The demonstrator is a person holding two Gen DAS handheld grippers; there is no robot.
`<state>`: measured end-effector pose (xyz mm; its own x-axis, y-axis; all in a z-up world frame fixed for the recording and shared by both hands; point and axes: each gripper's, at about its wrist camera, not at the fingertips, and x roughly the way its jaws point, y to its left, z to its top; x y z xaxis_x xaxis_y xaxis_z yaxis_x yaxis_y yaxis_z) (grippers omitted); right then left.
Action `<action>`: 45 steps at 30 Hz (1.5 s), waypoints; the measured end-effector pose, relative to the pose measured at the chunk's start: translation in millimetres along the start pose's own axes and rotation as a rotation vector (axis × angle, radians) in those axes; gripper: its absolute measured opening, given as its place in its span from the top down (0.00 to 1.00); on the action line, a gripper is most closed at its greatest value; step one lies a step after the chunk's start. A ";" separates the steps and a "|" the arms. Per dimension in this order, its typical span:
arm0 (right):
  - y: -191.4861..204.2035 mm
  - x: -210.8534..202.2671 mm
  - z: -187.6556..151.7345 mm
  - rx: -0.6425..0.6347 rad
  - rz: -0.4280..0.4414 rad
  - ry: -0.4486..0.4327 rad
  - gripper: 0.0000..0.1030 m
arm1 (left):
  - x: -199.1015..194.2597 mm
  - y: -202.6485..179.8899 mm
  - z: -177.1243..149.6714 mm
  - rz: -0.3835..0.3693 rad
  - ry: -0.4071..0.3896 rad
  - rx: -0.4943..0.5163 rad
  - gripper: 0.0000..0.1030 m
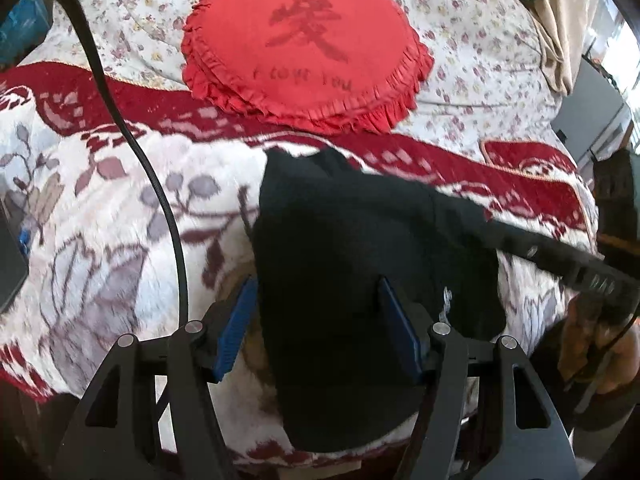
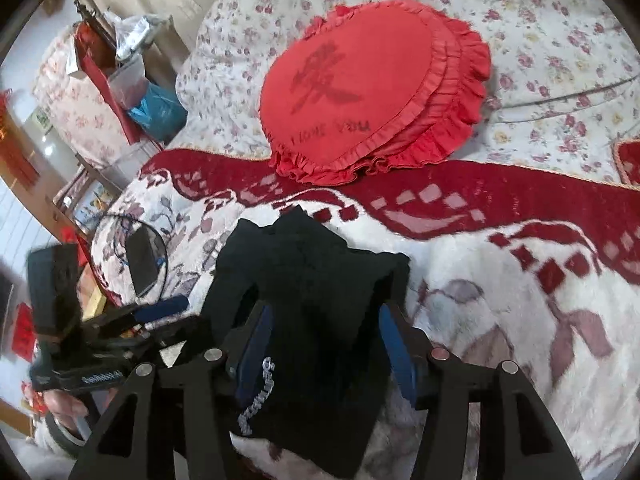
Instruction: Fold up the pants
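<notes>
The left gripper has its blue-padded tongs spread wide, with the black fabric pants lying between them but not pinched. The right gripper is spread wide too, over the same cloth. The pants lie already folded into a compact bundle on the white and red floral fleece blanket, just in front of the red heart-shaped ruffled cushion. Probably both grippers stand apart because the fold looks finished.

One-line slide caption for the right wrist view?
Right gripper open astride bunched black pants on a red-and-white floral blanket, red heart pillow beyond.
</notes>
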<state>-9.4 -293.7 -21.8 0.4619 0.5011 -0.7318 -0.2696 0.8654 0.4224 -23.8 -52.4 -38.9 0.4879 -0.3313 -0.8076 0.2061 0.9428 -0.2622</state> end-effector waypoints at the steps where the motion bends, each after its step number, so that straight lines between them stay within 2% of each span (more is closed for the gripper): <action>1: 1.3 7.1 2.6 -0.003 0.001 0.004 0.54 | 1.5 0.6 3.1 0.002 -0.005 -0.003 0.39; 2: 0.3 15.9 3.2 0.003 0.007 0.010 0.71 | 3.1 1.4 7.9 0.008 -0.012 -0.010 0.39; 4: -3.2 27.8 3.6 0.026 0.040 0.014 0.92 | 8.5 4.9 18.7 0.035 -0.014 -0.032 0.39; 5: -1.2 27.9 2.7 0.021 0.052 0.009 0.92 | 12.1 8.0 25.0 0.049 -0.014 -0.050 0.39; 8: 11.3 14.2 -2.2 -0.078 -0.003 0.006 0.93 | 23.0 15.4 36.1 0.086 0.000 -0.094 0.39; 11: 3.5 4.1 -5.0 -0.071 -0.038 0.013 0.93 | 42.3 18.1 42.8 0.098 0.031 -0.106 0.39; 16: -15.4 36.6 -7.7 -0.037 -0.069 0.075 0.93 | 69.2 12.3 44.9 0.144 0.057 -0.090 0.38; 18: -23.0 33.8 -7.1 0.023 -0.038 0.051 0.92 | 65.4 18.2 46.4 0.123 0.065 -0.118 0.38; 20: -24.6 24.3 -6.6 0.046 -0.028 0.045 0.80 | 58.0 20.5 46.9 0.126 0.057 -0.120 0.38; 21: -22.8 19.6 -6.5 0.041 -0.037 0.041 0.78 | 52.0 20.2 46.2 0.140 0.046 -0.110 0.38; 25: -10.4 -4.2 -6.6 -0.010 -0.077 0.016 0.78 | 29.8 14.1 37.1 0.154 0.010 -0.082 0.38; 31: 12.5 -16.9 -10.3 -0.074 -0.048 0.004 0.78 | 9.6 0.5 19.0 0.190 -0.024 -0.038 0.38; 39: 36.1 -23.7 -15.6 -0.137 -0.051 -0.021 0.78 | -4.5 -11.4 2.2 0.202 -0.041 -0.008 0.38; 45: 36.5 -42.6 -12.3 -0.129 -0.047 -0.081 0.75 | -4.2 -13.2 -4.4 0.197 -0.030 -0.019 0.38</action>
<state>-49.3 -283.4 18.2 0.5415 0.4635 -0.7014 -0.3502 0.8828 0.3130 -32.3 -63.3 -34.4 0.5419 -0.1413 -0.8285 0.0886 0.9899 -0.1109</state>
